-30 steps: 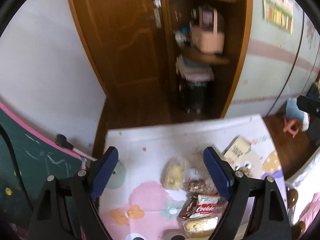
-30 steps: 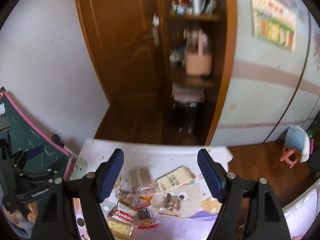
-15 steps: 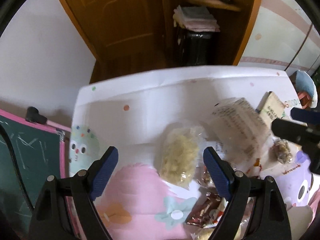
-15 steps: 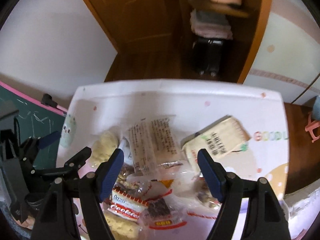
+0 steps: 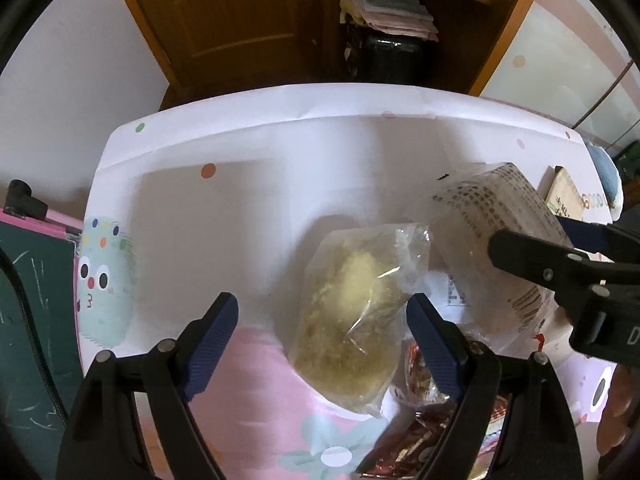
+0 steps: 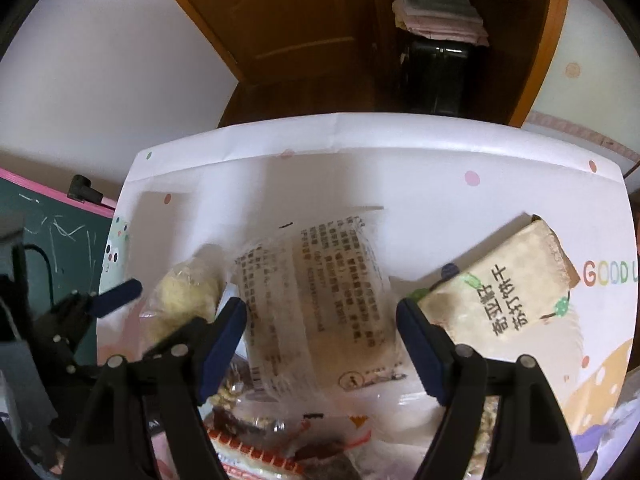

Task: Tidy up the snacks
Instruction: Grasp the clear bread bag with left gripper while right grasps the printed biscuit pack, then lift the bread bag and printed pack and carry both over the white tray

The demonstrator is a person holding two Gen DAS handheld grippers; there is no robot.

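Snack packets lie in a heap on a small table with a cartoon-print cloth. My left gripper hangs open just above a clear bag of yellow crumbly snack, which lies mostly between its blue pads, untouched. My right gripper is open over a clear printed cracker packet; that packet also shows in the left wrist view, with the right gripper's black finger across it. A beige packet with black characters lies right of it. A red-and-white cookie wrapper sits near the bottom.
A green chalkboard with a pink frame stands at the table's left edge. Behind the table are a brown wooden door and an open cupboard with folded cloths. The far half of the cloth is bare.
Both grippers have come down steeply toward the table and tipped to look down; the snacks now fill the views. The door and shelves have slid up out of frame. Jaws look unchanged.
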